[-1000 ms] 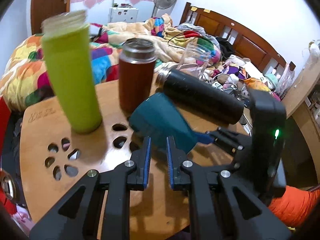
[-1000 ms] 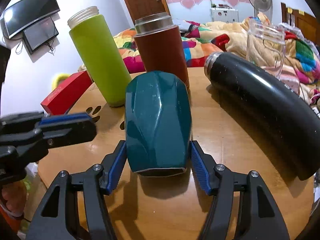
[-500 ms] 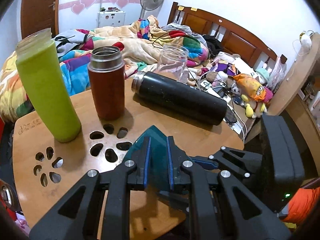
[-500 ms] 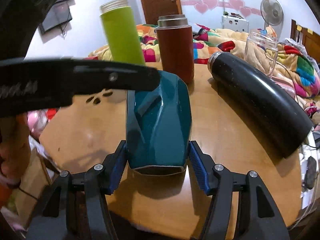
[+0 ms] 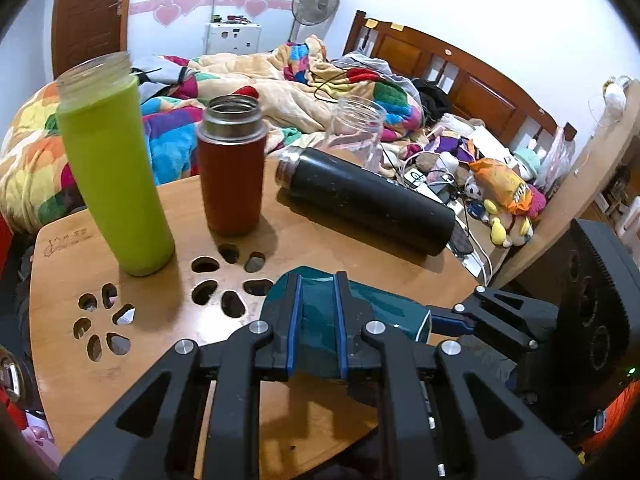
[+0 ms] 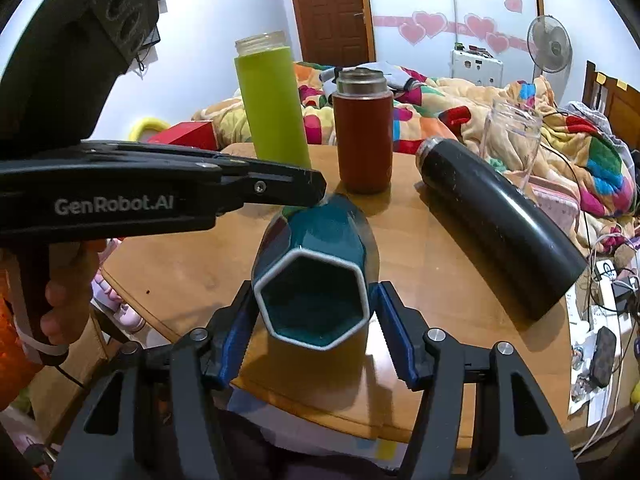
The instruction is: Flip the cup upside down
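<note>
My right tongs [image 6: 316, 336] clamp the teal hexagonal cup [image 6: 316, 264] by its sides near the rim, tilted over the counter's [image 6: 420, 248] near edge. My left tongs [image 5: 316, 332], nearly closed and empty, rest at its base. If the glazed facets slip, I judge it drops off the edge.

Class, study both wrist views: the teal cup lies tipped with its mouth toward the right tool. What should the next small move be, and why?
Probably keep rotating the teal cup until its hexagonal mouth faces the wooden table. The right tool flanks the rim, the left tool sits narrow over the body, and the mouth points sideways, so the flip looks only half done.
</note>
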The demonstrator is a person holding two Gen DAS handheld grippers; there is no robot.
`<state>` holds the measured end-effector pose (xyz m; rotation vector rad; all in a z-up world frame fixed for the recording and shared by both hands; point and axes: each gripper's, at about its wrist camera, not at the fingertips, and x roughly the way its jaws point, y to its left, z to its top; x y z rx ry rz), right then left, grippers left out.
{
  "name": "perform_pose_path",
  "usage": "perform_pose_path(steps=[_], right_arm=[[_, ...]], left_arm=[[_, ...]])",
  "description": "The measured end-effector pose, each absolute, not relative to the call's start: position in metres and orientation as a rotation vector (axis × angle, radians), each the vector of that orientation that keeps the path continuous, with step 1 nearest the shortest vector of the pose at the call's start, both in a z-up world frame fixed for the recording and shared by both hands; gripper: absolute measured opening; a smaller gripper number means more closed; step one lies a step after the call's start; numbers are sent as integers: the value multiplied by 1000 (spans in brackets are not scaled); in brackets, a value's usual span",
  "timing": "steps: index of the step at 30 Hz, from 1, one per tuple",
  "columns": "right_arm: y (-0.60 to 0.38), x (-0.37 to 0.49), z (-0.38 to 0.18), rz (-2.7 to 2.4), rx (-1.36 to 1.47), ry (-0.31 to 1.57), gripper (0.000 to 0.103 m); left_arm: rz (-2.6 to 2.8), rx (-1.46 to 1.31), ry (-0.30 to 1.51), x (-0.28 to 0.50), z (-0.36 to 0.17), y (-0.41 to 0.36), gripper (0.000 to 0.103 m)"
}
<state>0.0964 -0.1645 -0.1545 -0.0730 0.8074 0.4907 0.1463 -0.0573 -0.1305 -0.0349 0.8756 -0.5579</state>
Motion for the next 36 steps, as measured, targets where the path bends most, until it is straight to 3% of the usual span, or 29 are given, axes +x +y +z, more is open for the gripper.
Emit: perform_pose_path(steps=[16,26,28,30,36], right_arm=[[-146,125,-152,541,-49,794,53],[-167,102,-114,477,-18,720,53],[-172,97,-103,460,-11,702,53],[-179,89,-91,443,-2,678,55],[-196,60,-56,396,4,594,79]], left_arm=[[-497,-109,890,163,-143,-18,12],[-377,-104,745,117,-93,-6,14],[-353,-98,705,103,-78,-6,23],[-328,-84,664,88,-65,-8,39],[-271,-48,557,44,-32,-17,67]])
